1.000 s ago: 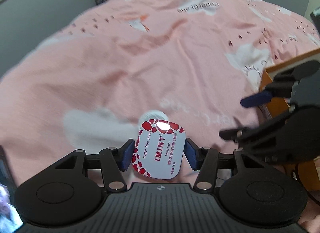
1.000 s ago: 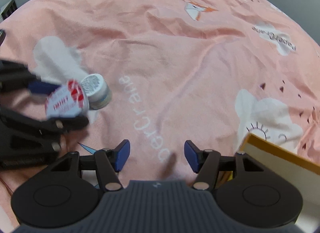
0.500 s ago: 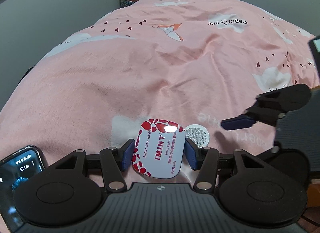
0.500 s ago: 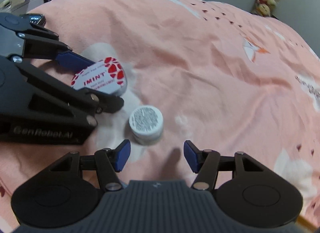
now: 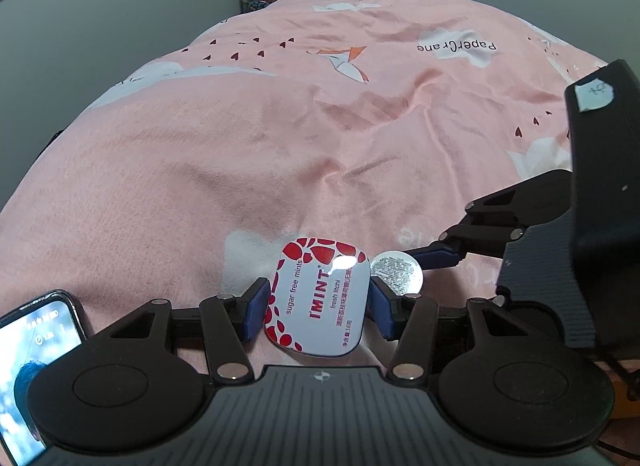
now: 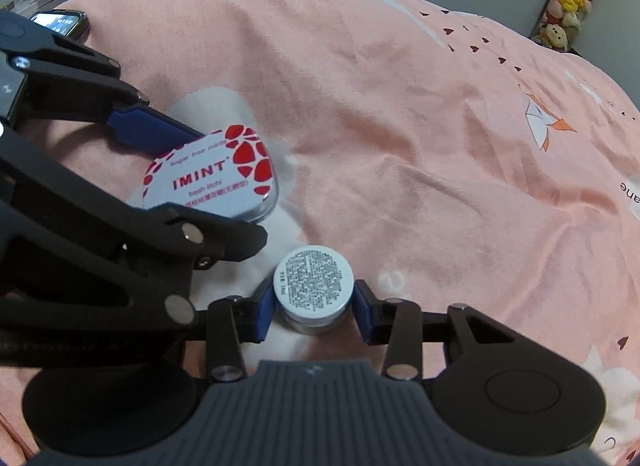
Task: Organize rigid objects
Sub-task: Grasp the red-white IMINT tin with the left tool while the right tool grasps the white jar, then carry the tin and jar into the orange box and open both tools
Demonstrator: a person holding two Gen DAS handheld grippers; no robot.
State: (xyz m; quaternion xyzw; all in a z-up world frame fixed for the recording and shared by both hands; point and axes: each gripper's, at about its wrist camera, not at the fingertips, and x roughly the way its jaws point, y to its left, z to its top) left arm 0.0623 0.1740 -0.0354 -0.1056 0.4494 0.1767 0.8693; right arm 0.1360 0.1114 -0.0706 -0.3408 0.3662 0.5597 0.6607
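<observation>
Right wrist: jar (image 6: 313,290) btwn claw (image 6: 314,316) pads

Left black two-finger gripper (image 5: 318,308), angled steeply downward, jaws clamped on the sides of a white-and-red rounded mint tin (image 5: 318,302). Right black two-finger gripper (image 6: 314,316), also angled downward, jaws closing around a small round silver jar (image 6: 313,290) between the blue pads (image 6: 264,316).

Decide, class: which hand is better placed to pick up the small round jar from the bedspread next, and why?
Right. The right gripper already straddles the small round jar, its jaws closing with the jar between them. The left gripper is occupied, clamped on the mint tin.
</observation>
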